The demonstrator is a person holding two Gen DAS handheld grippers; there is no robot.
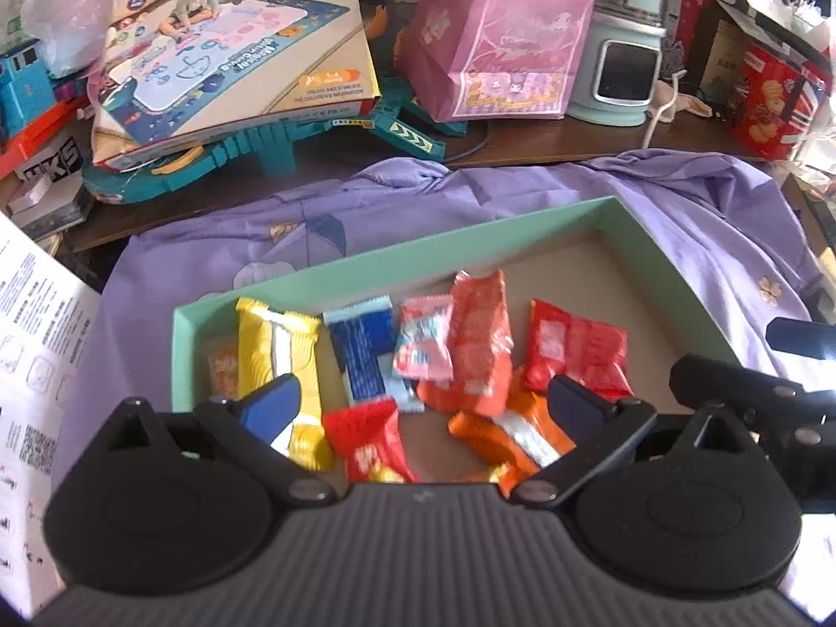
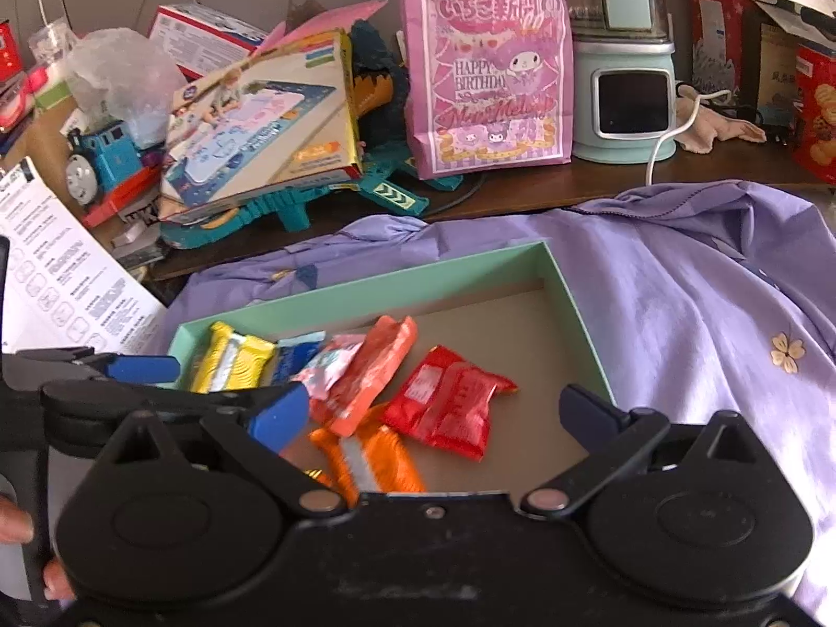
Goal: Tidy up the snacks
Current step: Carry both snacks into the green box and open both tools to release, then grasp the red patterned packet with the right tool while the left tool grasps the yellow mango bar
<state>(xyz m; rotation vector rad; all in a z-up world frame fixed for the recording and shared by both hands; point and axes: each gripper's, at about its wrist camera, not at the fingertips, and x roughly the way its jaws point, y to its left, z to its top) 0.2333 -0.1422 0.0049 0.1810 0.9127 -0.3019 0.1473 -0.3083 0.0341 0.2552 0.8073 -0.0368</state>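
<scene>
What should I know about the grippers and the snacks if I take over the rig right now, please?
Left gripper: jaws open, empty, above the snacks.
Right gripper: jaws open, empty, above the box too.
Green box lies on the purple cloth. In it: yellow packet, blue packet, pink packet, red packet, orange packets.
Done: the snacks in view are in the box.
Left: they lie jumbled and overlapping; perhaps straighten them.

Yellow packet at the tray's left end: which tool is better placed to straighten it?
Left, probably. The left tool is open with one blue finger already over the yellow packet. The right tool hangs open nearer the red packet, with the left tool in its way.
</scene>
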